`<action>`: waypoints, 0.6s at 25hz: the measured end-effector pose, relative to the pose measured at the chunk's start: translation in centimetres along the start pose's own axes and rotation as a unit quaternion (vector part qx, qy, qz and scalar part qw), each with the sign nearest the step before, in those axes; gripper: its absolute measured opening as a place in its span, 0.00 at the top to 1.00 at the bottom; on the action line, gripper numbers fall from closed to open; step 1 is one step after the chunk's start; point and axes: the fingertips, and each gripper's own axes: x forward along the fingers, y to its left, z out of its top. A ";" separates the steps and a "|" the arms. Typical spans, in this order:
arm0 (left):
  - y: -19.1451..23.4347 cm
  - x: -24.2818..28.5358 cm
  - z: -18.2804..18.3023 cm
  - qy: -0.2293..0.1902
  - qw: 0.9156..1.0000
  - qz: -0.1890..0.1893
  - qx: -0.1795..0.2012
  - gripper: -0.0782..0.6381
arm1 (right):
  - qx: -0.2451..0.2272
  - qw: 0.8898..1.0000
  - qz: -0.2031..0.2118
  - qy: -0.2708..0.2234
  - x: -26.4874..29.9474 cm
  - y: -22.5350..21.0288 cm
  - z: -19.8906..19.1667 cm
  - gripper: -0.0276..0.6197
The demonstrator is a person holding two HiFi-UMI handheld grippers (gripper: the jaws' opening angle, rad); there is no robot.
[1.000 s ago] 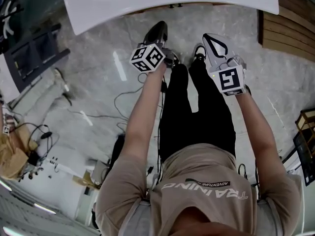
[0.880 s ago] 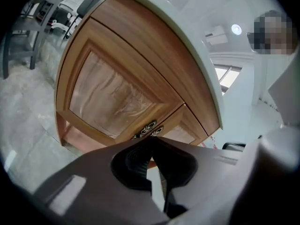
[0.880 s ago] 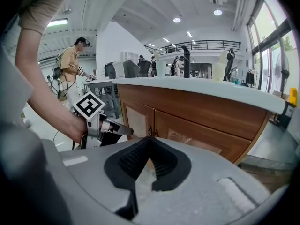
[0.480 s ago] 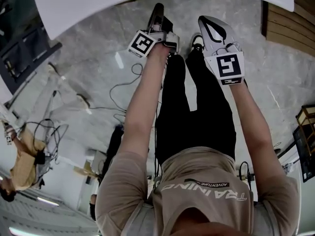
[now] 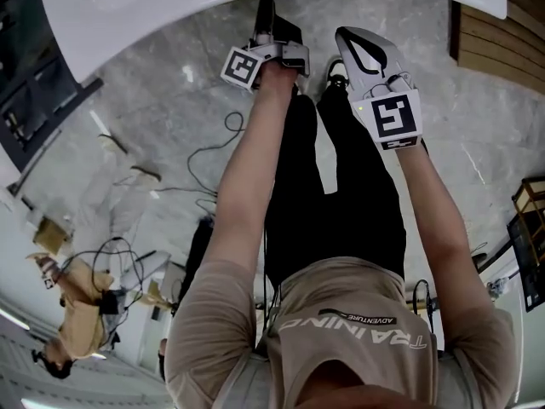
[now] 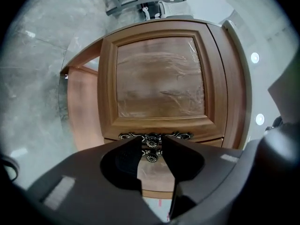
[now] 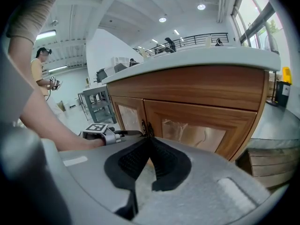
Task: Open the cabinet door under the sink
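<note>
The wooden cabinet under the white sink counter [image 5: 170, 7] has two doors [image 7: 197, 130] that meet at a seam with ornate round knobs. In the left gripper view one door [image 6: 159, 78] fills the frame and its knob [image 6: 151, 141] lies between my fingertips. My left gripper [image 6: 152, 142] is open, its tips right at the knob; whether they touch it is unclear. It reaches under the counter in the head view [image 5: 266, 7], and the right gripper view has it at the seam [image 7: 133, 133]. My right gripper [image 5: 358, 41] hangs back from the cabinet, shut and empty [image 7: 150, 142].
A second knob [image 6: 151, 158] sits just beside the first. Stacked wooden slats [image 5: 485, 41] lie to the right of the cabinet. Cables [image 5: 213, 160] trail over the marble floor. Another person [image 5: 77, 313] stands at the far left, near a metal-framed table [image 7: 93, 102].
My left gripper has moved forward under the counter up to the cabinet's knobs. The right gripper has edged forward slightly. The person at the left has shifted.
</note>
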 end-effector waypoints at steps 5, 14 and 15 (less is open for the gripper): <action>0.6 1.1 0.2 -0.022 0.999 -0.019 -0.023 0.70 | -0.008 1.000 0.005 0.014 -0.2 -0.1 -1.2 0.95; 0.5 1.2 0.3 -0.056 0.996 -0.051 -0.045 0.74 | -0.008 0.999 0.007 0.032 -0.7 -0.9 -2.8 0.95; 0.5 1.2 0.4 -0.061 0.996 -0.055 -0.046 0.75 | -0.008 0.999 0.008 0.032 -0.6 -1.0 -2.8 0.95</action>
